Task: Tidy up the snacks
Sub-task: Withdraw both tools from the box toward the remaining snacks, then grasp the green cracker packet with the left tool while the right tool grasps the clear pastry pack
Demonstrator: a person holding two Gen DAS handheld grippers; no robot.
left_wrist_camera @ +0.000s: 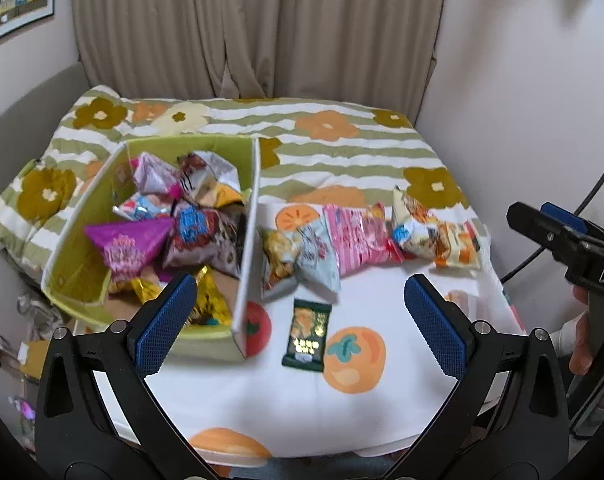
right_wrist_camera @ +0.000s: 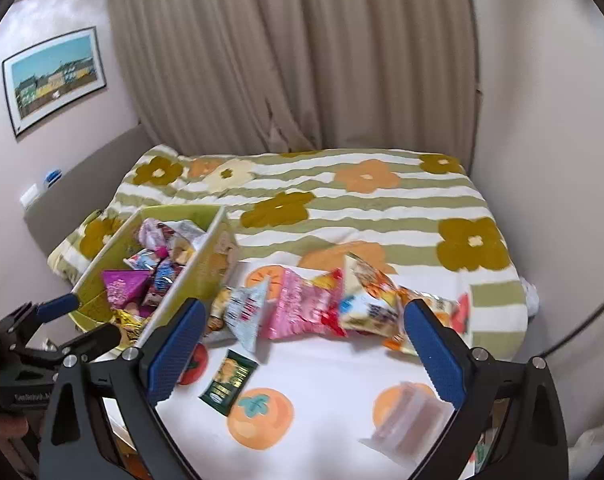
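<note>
Nearest, both the left gripper (left_wrist_camera: 298, 320) and right gripper (right_wrist_camera: 304, 342) hover with jaws apart, holding nothing; just right of the green box (left_wrist_camera: 242, 240) lies a dark green packet (left_wrist_camera: 307, 335), beyond it a row of snack bags (left_wrist_camera: 362, 240), more heaped inside the box
</note>
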